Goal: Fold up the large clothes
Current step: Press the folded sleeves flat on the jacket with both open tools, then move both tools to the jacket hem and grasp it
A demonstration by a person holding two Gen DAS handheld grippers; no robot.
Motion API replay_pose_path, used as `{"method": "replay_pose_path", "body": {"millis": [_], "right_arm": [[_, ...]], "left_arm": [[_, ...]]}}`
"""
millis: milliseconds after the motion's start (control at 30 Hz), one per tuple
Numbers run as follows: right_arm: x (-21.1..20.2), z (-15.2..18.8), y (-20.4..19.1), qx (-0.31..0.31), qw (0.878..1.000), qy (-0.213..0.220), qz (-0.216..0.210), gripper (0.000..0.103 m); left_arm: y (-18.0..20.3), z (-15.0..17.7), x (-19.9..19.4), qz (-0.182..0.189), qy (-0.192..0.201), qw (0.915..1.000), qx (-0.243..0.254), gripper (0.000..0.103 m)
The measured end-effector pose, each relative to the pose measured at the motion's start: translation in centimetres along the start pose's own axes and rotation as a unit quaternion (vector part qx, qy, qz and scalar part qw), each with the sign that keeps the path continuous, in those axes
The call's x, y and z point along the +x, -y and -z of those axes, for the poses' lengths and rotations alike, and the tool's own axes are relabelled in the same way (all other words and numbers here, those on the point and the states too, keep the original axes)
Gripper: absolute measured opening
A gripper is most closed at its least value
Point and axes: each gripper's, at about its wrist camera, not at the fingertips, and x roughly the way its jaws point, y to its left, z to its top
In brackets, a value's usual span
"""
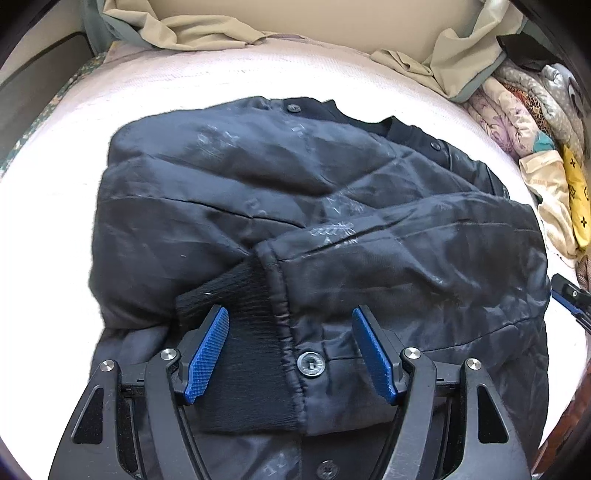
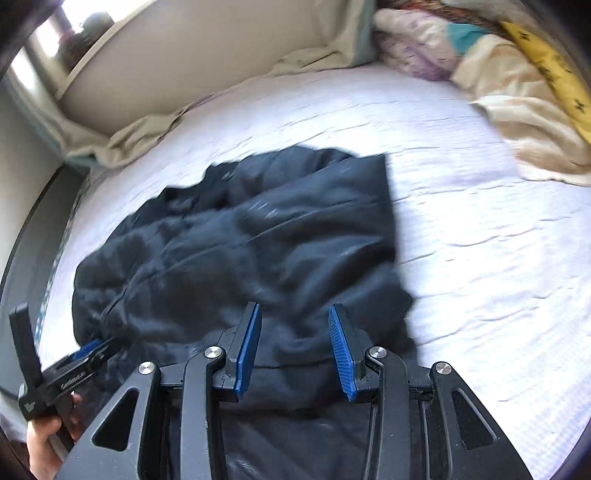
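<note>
A dark padded jacket (image 1: 295, 192) lies bunched and partly folded on the white bed sheet (image 1: 66, 206), sleeves laid across the body. A black ribbed cuff (image 1: 236, 295) and a metal snap button (image 1: 311, 364) lie between the fingers of my left gripper (image 1: 290, 354), which is open just over the jacket's near edge. In the right wrist view the jacket (image 2: 251, 236) is blurred, and my right gripper (image 2: 294, 354) is open over its near right part. The left gripper (image 2: 66, 373) shows there at lower left, held by a hand. The right gripper's tip (image 1: 570, 299) shows at the left view's right edge.
Beige clothes (image 1: 192, 29) lie heaped along the wall at the bed's far side. A pile of patterned fabrics and a yellow item (image 1: 576, 192) sits at the right. The bed sheet (image 2: 480, 240) extends right of the jacket. The bed's dark left edge (image 2: 33, 251) shows.
</note>
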Motion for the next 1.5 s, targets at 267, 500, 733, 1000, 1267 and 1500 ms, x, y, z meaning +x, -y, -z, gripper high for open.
{"method": "replay_pose_path", "body": {"millis": [267, 500, 733, 1000, 1267, 1500], "right_arm": [[-0.8, 0.0, 3.4, 0.057, 0.998, -0.024, 0.006, 0.035], [-1.2, 0.9, 3.1, 0.040, 0.998, -0.041, 0.003, 0.040], [-2.1, 2.6, 2.6, 0.008, 0.998, -0.055, 0.019, 0.046], [-1.3, 6.3, 1.9, -0.052, 0.994, -0.081, 0.054, 0.049], [1.4, 8.9, 2.0, -0.100, 0.987, -0.087, 0.089, 0.051], [-1.6, 8.3, 2.2, -0.090, 0.990, -0.100, 0.036, 0.054]], "left_arm": [[-2.1, 0.1, -2.5, -0.023, 0.025, 0.9994, -0.007, 0.078], [-2.6, 0.9, -4.0, -0.040, 0.033, 0.9986, 0.005, 0.078], [-2.8, 1.9, -6.3, -0.056, 0.051, 0.9969, 0.023, 0.079], [-3.8, 3.1, -8.5, -0.065, 0.061, 0.9957, 0.026, 0.080], [-5.4, 5.5, -11.8, -0.013, 0.030, 0.9994, 0.002, 0.085], [-10.5, 10.4, -14.5, 0.023, 0.000, 0.9987, -0.045, 0.085]]}}
